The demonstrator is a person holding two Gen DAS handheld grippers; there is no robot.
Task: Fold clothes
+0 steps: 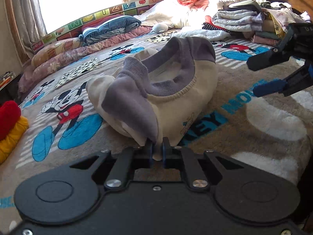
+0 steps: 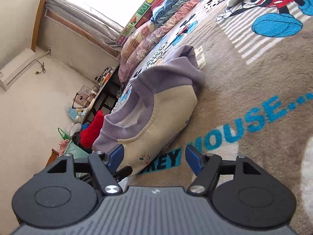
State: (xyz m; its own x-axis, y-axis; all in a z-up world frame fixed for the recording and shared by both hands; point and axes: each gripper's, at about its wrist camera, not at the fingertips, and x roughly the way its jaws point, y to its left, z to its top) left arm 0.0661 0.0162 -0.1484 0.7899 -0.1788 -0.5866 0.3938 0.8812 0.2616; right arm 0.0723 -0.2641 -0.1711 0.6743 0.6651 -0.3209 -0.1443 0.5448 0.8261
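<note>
your left gripper is clamped on the near edge of a cream and lilac sweater, which sits bunched in a heap in the middle of a cartoon-mouse blanket, collar up and facing you. your right gripper hangs just to the right of the sweater with its blue pads spread wide and nothing between them. far right on the bed is a stack of folded clothes, and far left, pillows lie below a bright window.
</note>
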